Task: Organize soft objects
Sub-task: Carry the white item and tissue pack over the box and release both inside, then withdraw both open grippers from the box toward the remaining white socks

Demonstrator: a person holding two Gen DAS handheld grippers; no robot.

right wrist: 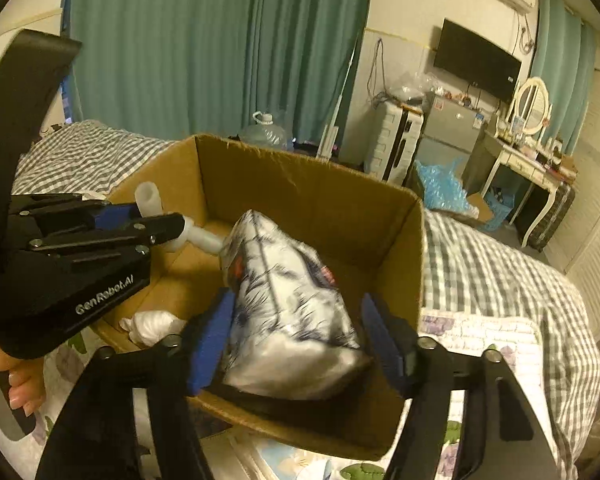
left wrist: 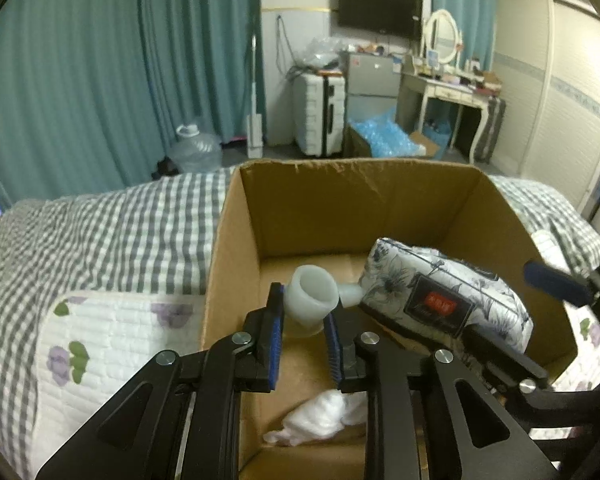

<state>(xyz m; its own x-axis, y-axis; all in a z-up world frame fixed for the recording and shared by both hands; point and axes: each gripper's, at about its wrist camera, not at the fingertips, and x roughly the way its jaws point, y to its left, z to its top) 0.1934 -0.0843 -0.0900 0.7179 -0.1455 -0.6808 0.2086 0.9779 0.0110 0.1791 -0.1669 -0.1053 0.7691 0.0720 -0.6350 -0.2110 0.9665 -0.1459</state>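
Observation:
An open cardboard box (left wrist: 340,196) stands on the bed; it also shows in the right wrist view (right wrist: 300,184). My left gripper (left wrist: 302,322) is shut on a soft white cup-shaped piece with a spout (left wrist: 312,292), held over the box; it also shows in the right wrist view (right wrist: 150,200). A floral-print tissue pack (left wrist: 444,296) lies between the fingers of my right gripper (right wrist: 296,340), whose jaws stand wide; the pack (right wrist: 284,296) touches the left pad only and tilts into the box. White crumpled tissue (left wrist: 320,416) lies on the box floor.
The box sits on a grey checked bedspread (left wrist: 112,232) with a floral quilted pad (left wrist: 112,344) beside it. Beyond the bed are teal curtains (left wrist: 100,64), a water jug (left wrist: 196,148), a white suitcase (left wrist: 320,116) and a dressing table (left wrist: 452,92).

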